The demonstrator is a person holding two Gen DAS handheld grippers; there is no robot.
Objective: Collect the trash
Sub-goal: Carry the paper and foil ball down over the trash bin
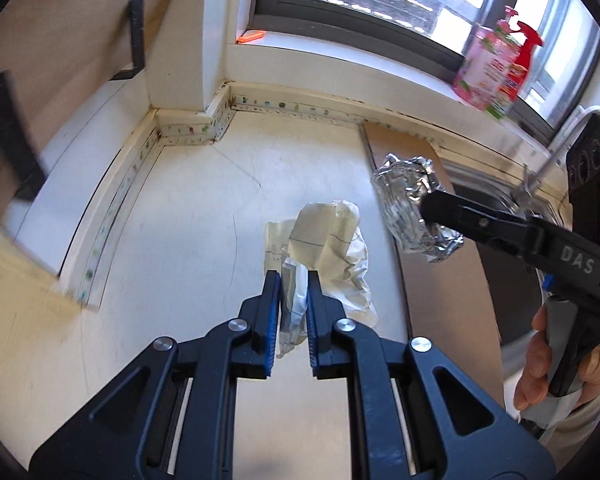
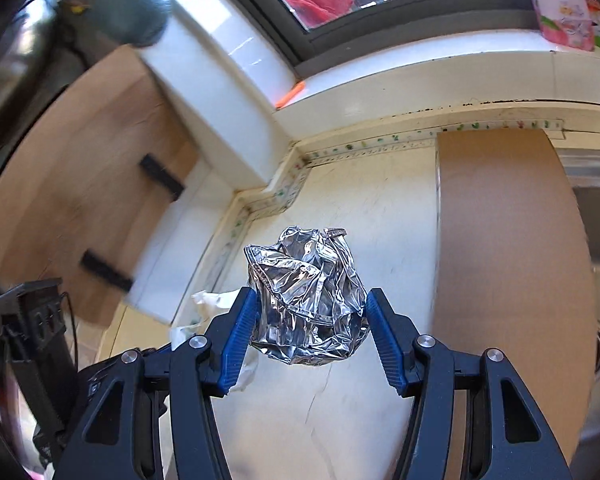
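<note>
I have both pieces of trash off the counter (image 1: 204,208) now; my left gripper (image 1: 294,312) is pinched nearly closed on a crumpled clear plastic wrapper (image 1: 332,248), which hangs in front of the jaws above the pale worktop; my right gripper (image 2: 311,320) holds a wad of crumpled foil (image 2: 306,300) between its blue pads (image 2: 242,326), the jaws at a middling width because the wad is bulky. From the left view the foil (image 1: 412,208) sits at the tip of the right tool, over the brown board (image 1: 440,280) beside the sink (image 2: 598,240); a hand (image 1: 548,360) grips that tool's handle. I judge the picking-up step done and the carrying step in hand; no bin shows in either view, so I cannot tell where it stands. The next move calls for bringing both loads over a bin and opening the jaws there; I must keep steady pressure meanwhile, since the wrapper is slippery and foil can deform and slip loose.
</note>
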